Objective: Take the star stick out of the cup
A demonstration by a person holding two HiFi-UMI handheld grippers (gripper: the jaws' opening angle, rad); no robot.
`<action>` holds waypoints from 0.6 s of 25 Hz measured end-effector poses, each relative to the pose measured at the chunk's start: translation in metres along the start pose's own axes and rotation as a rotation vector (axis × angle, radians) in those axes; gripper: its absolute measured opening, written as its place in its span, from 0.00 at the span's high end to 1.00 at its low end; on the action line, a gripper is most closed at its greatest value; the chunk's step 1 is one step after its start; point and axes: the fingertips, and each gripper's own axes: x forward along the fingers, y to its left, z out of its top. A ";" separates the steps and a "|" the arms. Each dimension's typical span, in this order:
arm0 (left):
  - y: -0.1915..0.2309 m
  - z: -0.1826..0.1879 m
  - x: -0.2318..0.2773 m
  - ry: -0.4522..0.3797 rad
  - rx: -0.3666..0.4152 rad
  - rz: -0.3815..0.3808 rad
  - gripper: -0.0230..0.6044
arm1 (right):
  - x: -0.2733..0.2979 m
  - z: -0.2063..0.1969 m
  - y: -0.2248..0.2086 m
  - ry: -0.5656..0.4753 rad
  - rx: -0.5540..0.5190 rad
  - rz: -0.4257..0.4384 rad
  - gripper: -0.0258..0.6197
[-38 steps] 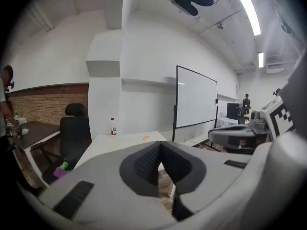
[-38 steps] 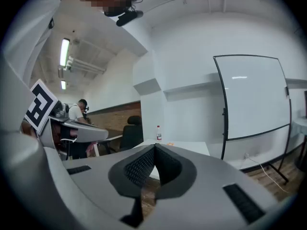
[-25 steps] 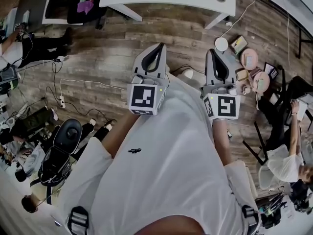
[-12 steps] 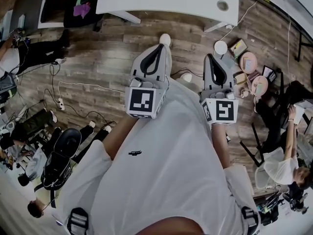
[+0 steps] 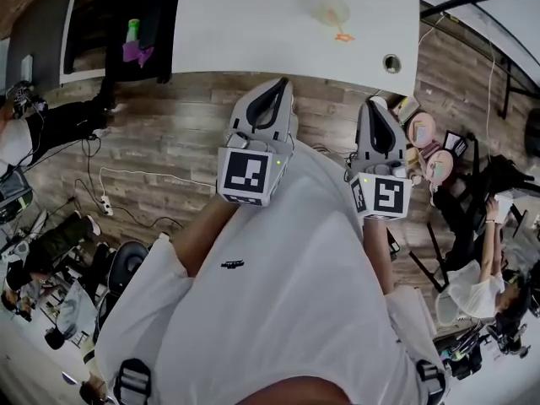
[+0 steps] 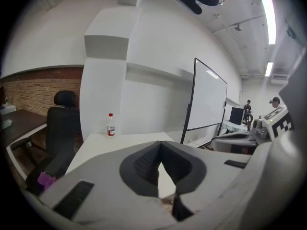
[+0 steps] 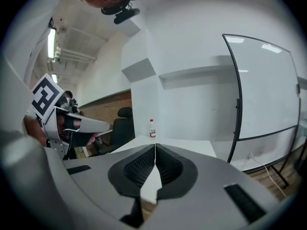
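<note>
On the white table [image 5: 253,24] stands a clear cup [image 5: 329,8], faint in the head view. A small orange star stick [image 5: 342,36] shows at the cup's near edge; whether it sits inside I cannot tell. Both grippers hang over the wood floor, short of the table's front edge. My left gripper [image 5: 280,84] is shut and holds nothing; its tips meet in the left gripper view [image 6: 159,146]. My right gripper [image 5: 374,105] is also shut and empty, its pads pressed together in the right gripper view [image 7: 155,146]. Neither gripper view shows the cup.
A small bottle [image 6: 111,124] [image 7: 152,128] stands at the table's far end. A whiteboard on a stand [image 6: 206,99] [image 7: 264,85] is to the right, and a black office chair [image 6: 62,123] to the left. Clutter lies on the floor [image 5: 430,137] at right. People sit at both sides.
The view has come closer to the table: the tabletop now fills the top of the head view and the cup and star have come into sight. Both grippers stay shut.
</note>
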 end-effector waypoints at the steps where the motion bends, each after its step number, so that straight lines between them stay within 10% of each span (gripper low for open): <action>1: 0.011 0.003 0.009 0.007 -0.017 -0.015 0.95 | 0.012 0.006 -0.001 0.007 -0.010 -0.017 0.95; 15: 0.072 0.021 0.075 0.017 -0.047 -0.081 0.95 | 0.097 0.020 -0.020 0.095 -0.084 -0.071 0.83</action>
